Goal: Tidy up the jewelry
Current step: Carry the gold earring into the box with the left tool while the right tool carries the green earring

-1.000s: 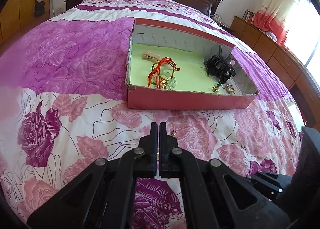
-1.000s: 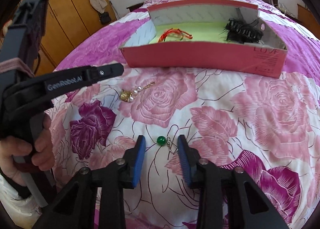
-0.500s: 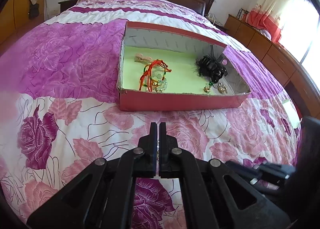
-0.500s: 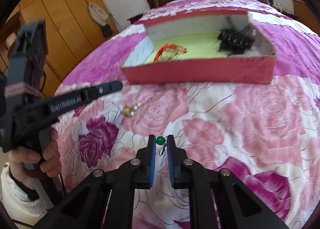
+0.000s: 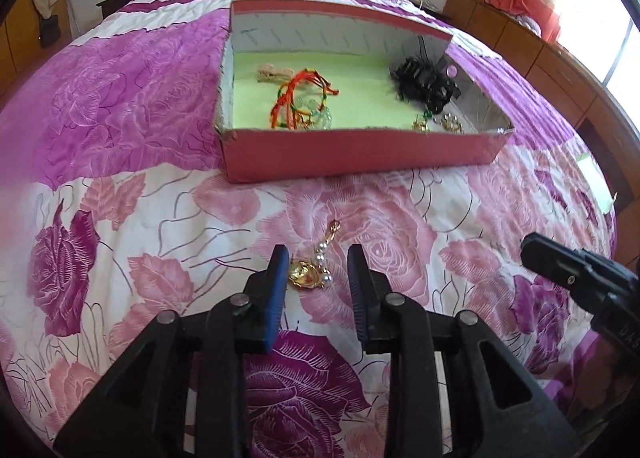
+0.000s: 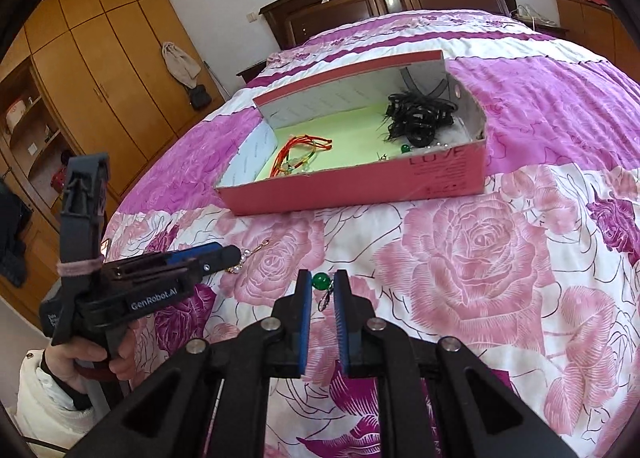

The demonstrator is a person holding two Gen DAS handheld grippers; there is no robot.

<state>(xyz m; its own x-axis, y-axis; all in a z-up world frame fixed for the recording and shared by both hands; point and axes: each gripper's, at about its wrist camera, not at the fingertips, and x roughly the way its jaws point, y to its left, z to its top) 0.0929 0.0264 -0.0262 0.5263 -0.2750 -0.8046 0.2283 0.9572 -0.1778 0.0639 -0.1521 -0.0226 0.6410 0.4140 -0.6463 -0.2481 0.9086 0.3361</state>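
Right wrist view – rose-print bedspread, wooden wardrobe, right hand-held gripper clamping green bead earring, left hand-held gripper narrowly parted.

Left gripper: black plastic frame, blue-lined jaws, white "GenRobot.AI" lettering on its side, pink band wrapped round the upright post | Right gripper: black scissor-like arms, round silver screws at the pivots, blue ribbed pads | Person's hand: white puffy sleeve, dark cuff
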